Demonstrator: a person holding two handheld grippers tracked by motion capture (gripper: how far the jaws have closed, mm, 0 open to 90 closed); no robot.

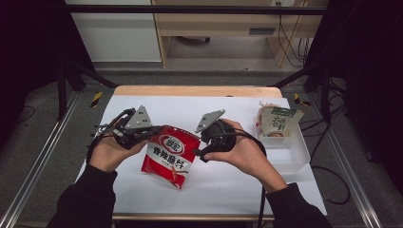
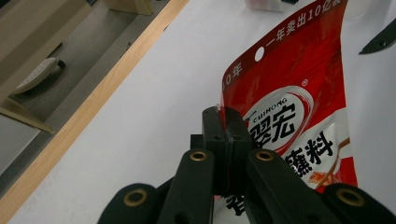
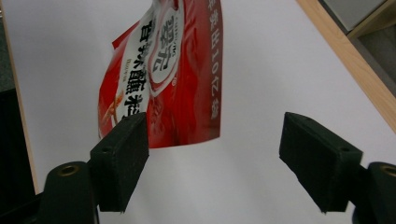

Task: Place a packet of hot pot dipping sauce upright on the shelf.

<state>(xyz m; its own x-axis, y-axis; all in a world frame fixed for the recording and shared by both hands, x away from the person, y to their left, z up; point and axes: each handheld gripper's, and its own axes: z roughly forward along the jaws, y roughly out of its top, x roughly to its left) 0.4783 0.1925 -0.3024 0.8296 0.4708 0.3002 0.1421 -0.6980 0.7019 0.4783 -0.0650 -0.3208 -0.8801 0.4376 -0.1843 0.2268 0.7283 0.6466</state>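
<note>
Left gripper (image 1: 151,131) is clamped on the red seasoning pouch (image 1: 170,153), pinching its top-left corner. In the left gripper view the same gripper (image 2: 227,135) has its pads pressed together with the pouch edge (image 2: 289,116) sandwiched between them; no visible gap.

The pouch sits near the middle of the white table (image 1: 223,185), slightly left of centre. Its top edge is raised at the left gripper and the bottom corner points toward the near edge. Whether the bottom rests on the table surface cannot be told from the high view. The printed face is up, with a hang hole in the top strip.

Right gripper (image 1: 203,140) is released, jaws spread wide. It sits just right of the pouch's top-right corner, near it. In the right gripper view the gripper (image 3: 224,140) has its two pads far apart; the pouch (image 3: 163,70) lies ahead, its edge reaching into the gap close to the left pad. Contact with that pad cannot be told.

On the far right side of the table sits a clear plastic bin (image 1: 294,152). A green-and-white snack bag (image 1: 276,121) stands in its far end, leaning. It is well apart from the pouch.

A wooden table edge (image 1: 197,90) runs along the far side.
</note>
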